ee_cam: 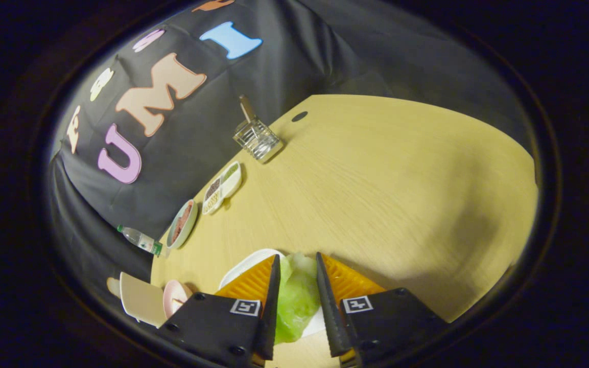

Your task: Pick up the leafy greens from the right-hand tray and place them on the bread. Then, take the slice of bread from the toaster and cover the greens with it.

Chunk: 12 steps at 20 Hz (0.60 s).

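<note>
You're over a wood-grain table [376,174], tilted view. Largest to smallest from here.

The white tray [245,265] sits at the near edge of the table, mostly hidden behind the fingers; only a curved bit of rim shows. On it, the leafy greens [297,294] lie right between the fingers of the gripper [297,266]. Fingers stand apart w/ the leaf in the gap; they look close to its sides, but I can't tell if both pads press yet, so don't count it as gripped.

Handling, my read: greens are light, soft, floppy, prob. a bit slick. They'll crush or tear if you clamp hard, and droop once lifted. Take the thick bunched middle, not a loose edge; close gently.

Further off, along the cloth-side edge: a wire toaster rack [257,138] w/ a bread slice [246,108] sticking up, a divided dish [222,187], a small bowl [182,224], a bottle [140,239] lying down.

Hard to make out: the flat pale piece [141,299] at the near corner, maybe the base bread, cut off and dim. Pink dish [175,296] beside it, contents unclear.
</note>
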Motion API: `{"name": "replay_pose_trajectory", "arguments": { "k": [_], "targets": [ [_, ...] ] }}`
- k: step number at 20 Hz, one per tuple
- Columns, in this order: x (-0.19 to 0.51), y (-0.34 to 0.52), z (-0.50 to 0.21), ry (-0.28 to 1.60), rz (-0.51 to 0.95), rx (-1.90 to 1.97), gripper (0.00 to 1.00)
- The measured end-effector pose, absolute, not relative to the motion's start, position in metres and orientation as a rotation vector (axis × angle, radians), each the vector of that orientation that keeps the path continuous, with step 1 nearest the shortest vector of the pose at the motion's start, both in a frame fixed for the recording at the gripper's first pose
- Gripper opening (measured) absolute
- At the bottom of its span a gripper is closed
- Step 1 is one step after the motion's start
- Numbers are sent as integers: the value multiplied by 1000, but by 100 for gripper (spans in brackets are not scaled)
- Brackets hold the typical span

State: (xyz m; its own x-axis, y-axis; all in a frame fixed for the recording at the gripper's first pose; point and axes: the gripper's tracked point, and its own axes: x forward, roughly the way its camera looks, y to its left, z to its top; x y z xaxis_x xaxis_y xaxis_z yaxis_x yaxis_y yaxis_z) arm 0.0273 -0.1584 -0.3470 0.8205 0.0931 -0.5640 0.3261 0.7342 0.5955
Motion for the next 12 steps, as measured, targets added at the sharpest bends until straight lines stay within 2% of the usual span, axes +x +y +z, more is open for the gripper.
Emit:
{"name": "replay_pose_trajectory", "arguments": {
  "k": [3, 6, 11, 12],
  "targets": [
    [30, -155, -344, 594, -108, 757, 18],
    [39, -149, -347, 557, -80, 796, 19],
    [31, -156, -321, 517, -125, 778, 5],
    [29, -153, -319, 522, -123, 767, 5]
  ]
}}
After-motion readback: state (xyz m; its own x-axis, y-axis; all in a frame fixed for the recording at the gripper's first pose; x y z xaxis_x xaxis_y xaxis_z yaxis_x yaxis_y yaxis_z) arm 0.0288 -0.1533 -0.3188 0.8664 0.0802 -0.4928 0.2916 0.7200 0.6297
